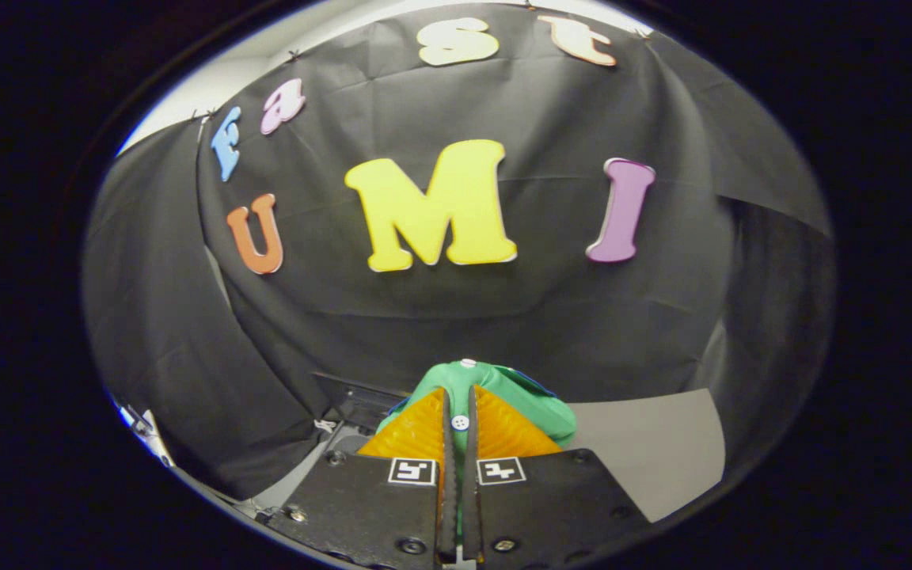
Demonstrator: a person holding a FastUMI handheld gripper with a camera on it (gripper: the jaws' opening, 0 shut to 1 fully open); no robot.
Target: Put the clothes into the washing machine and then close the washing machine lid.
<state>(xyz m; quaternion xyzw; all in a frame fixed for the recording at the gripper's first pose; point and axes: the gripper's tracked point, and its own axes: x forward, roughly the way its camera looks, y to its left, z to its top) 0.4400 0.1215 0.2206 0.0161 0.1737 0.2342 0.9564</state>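
A green garment (523, 396) with white buttons and a bit of blue trim is bunched up and held aloft in front of the black booth wall. My gripper (460, 400) is shut on it, and green cloth shows in the thin gap between the two orange fingers (416, 431). The cloth bulges out above and to the right of the fingertips. A dark box-like edge, perhaps part of the washing machine (353, 396), shows just left of the fingers and below them, mostly hidden.
A grey table surface (654, 451) lies to the right of the fingers and below them. Black cloth drapes round the booth on all sides. A small bright object (139, 423) sits low at the far left.
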